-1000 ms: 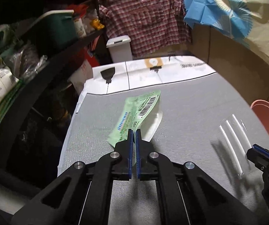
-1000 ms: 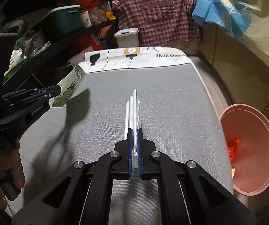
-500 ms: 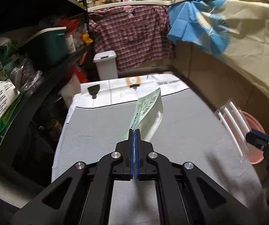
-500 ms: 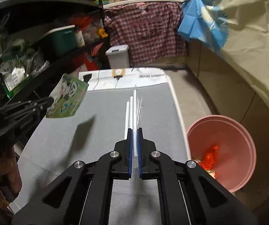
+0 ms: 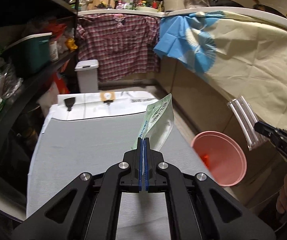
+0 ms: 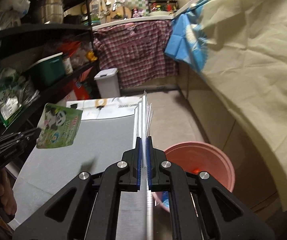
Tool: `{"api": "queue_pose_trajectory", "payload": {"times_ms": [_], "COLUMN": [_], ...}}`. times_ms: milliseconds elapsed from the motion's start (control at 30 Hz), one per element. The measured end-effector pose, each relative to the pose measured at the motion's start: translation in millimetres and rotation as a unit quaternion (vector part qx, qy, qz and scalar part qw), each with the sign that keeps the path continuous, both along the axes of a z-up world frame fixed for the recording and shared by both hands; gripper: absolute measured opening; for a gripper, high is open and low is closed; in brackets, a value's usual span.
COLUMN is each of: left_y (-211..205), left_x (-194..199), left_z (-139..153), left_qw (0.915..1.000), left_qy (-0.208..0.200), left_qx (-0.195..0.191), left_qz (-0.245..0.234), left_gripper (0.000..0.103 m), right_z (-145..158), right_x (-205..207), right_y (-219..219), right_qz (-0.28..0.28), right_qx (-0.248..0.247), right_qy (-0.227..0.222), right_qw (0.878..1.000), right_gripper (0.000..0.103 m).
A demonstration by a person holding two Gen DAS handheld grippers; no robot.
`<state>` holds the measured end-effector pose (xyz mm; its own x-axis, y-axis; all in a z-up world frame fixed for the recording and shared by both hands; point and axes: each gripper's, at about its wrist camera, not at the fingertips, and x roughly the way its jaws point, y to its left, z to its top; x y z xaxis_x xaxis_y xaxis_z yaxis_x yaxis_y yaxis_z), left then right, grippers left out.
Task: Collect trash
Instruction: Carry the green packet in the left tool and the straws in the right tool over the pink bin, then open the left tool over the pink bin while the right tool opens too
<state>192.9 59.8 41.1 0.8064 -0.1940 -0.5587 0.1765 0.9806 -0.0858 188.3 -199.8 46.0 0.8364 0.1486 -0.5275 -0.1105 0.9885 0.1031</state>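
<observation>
Grey table (image 5: 83, 146) fills the middle of both views, bare on top, white printed sheet at its far end. Pink bin (image 5: 221, 158) sits on the floor just off the table's right edge, below table level, mouth open, some orange and blue scraps inside. Both trash items are off the table and in the air. Left tool (image 5: 143, 140) is clamped narrow on a green pouch (image 5: 159, 124); pouch sticks forward and up from the pads, long axis tilted to the right, panda print side showing in the right view (image 6: 60, 127). Right tool (image 6: 143, 140) is pinched shut on a clear straw pack (image 6: 143, 116), white straws inside, long axis straight ahead along the fingers. Key relation: bin lies right of and below both tools; in the right view its rim (image 6: 201, 146) sits just right of and under the tool tip, so the right hand is the nearer one, the straw pack nearly over the mouth. Left tool is over the table, bin well to its right. Likely next: straws drop first, pouch needs a further swing right. Risk: the long pack could catch the rim.
</observation>
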Motion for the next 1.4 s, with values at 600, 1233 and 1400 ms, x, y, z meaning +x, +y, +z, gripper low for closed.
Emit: {"api": "queue_pose_trajectory", "payload": {"times_ms": [600,1233,1400], "left_y": [-99,-170,-180], "left_x": [17,44,46], "left_z": [-3,-46,-52], "left_qw": [0.9957,0.9854,0.9828], "left_qy": [0.011,0.054,0.060], "left_qx": [-0.021,-0.027,-0.024], "left_qz": [-0.089,-0.159,-0.173], "left_gripper": [0.001,0.001,0.001], "right_z": [-22,-63,-66], "right_x": [14,41,44], "right_y": [-93,-115,-115], "right_qz": [-0.054,-0.077,-0.076], "right_qx": [0.002,0.004,0.003], "right_qy": [0.024,0.068,0.074], "right_qw": [0.998,0.995,0.994], "right_gripper": [0.005,0.005,0.005]}}
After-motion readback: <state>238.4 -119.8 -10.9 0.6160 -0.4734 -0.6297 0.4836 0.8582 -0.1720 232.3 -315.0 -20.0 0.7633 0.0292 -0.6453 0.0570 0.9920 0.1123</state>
